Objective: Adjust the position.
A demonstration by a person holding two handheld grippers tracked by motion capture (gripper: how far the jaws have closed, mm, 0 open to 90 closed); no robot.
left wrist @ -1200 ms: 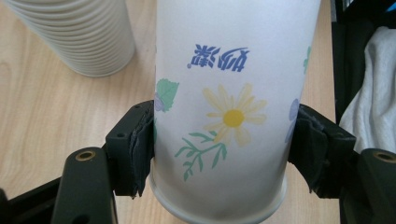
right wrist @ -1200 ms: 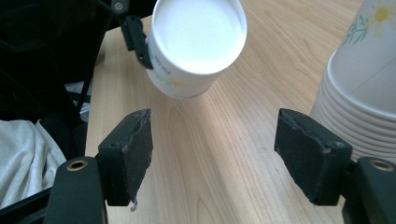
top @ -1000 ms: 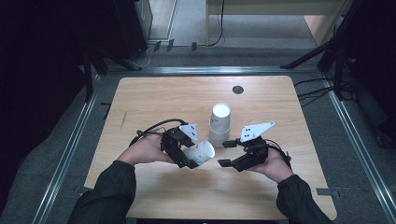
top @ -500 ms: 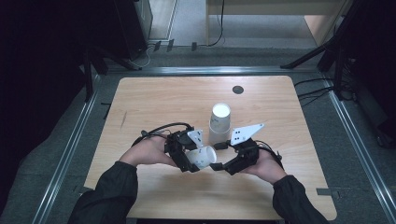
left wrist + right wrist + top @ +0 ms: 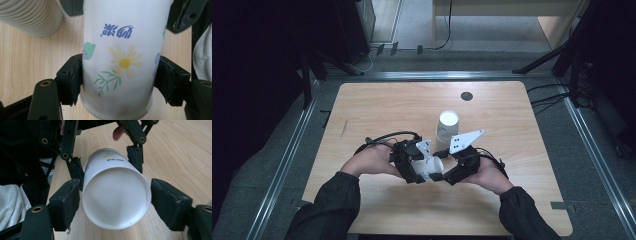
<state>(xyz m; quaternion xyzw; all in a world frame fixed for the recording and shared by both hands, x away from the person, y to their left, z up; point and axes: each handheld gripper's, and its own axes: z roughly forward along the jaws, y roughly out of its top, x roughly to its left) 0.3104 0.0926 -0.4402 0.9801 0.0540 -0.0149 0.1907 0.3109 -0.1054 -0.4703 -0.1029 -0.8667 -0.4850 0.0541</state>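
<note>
Left gripper (image 5: pixel 117 82) clamps the paper cup (image 5: pixel 122 50) sideways so the right gripper (image 5: pixel 113 202), jaws just opened around its base, can probably take over.

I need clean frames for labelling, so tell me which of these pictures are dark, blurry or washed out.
High view: table evenly lit, surroundings nearly black, hands small. Left gripper view: flowered paper cup sharp and bright, cup stack slightly soft. Right gripper view: cup base close, pale, nearly featureless; fingers sharp.
</note>
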